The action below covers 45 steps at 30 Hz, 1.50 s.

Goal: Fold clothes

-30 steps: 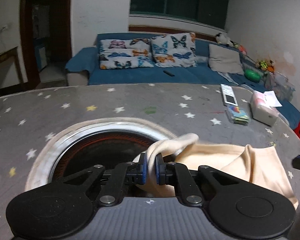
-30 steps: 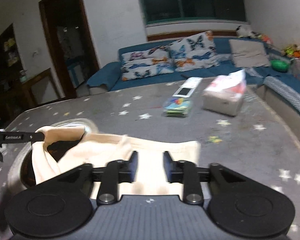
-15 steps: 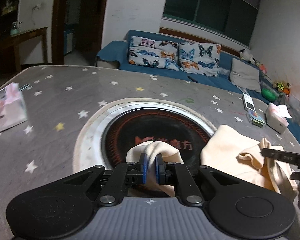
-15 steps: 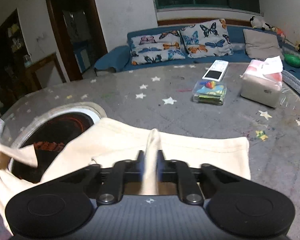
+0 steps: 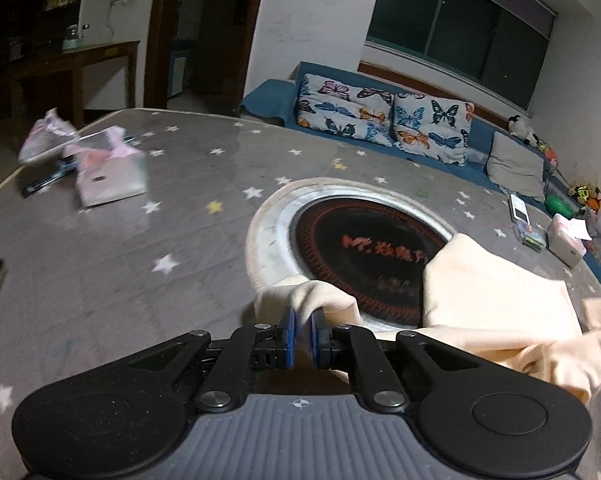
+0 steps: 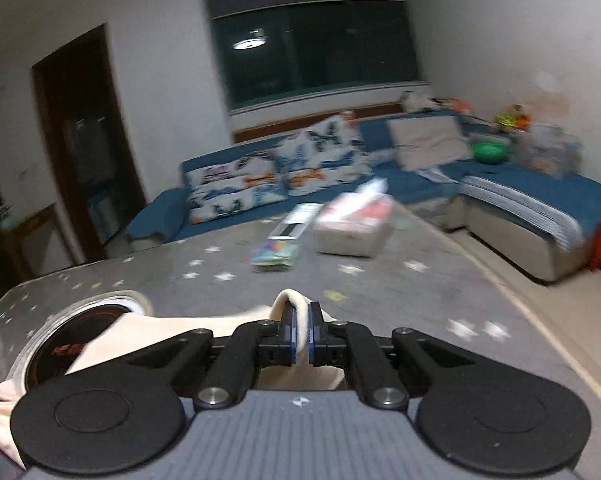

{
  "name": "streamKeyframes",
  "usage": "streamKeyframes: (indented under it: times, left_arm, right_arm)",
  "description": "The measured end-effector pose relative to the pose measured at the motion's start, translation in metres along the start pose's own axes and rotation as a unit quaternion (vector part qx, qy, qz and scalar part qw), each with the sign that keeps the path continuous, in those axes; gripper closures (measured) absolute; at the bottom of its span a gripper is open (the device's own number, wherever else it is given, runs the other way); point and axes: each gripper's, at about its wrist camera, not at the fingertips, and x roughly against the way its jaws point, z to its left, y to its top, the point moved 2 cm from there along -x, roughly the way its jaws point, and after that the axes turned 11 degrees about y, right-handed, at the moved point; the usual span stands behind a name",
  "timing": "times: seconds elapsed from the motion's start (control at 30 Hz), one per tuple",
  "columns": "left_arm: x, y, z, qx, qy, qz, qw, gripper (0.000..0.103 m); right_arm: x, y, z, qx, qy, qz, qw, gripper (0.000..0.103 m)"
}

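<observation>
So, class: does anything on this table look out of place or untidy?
Yes. The cream garment lies bunched, draped over the round burner set into the table. Both tongs, left and right, pinch its folds.

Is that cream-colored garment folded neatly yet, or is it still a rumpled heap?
Still rumpled. The garment lies bunched and creased, partly over the round burner, with both the left gripper and right gripper pinching its fabric.
</observation>
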Motion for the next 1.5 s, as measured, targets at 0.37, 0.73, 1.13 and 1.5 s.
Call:
streamKeyframes:
  times: [0.37, 0.73, 1.13, 1.5]
  left_arm:
    - [0.037, -0.016, 0.001, -0.054, -0.006, -0.021, 0.9983, 0.091]
    - [0.045, -0.049, -0.099, -0.170, -0.151, 0.000, 0.9737, 0.084]
    - [0.008, -0.038, -0.131, -0.190, -0.156, 0.024, 0.9690, 0.079]
    - [-0.041, 0.007, -0.150, -0.173, -0.108, 0.012, 0.9790, 0.063]
  right_arm:
    - [0.037, -0.046, -0.053, -0.047, -0.075, 0.054, 0.995, 0.078]
    - [0.023, -0.032, -0.014, 0.024, -0.040, 0.033, 0.998, 0.074]
    - [-0.033, -0.053, -0.014, 0.000, 0.018, 0.120, 0.993, 0.074]
    - [-0.031, -0.022, -0.057, 0.007, -0.082, 0.101, 0.991, 0.072]
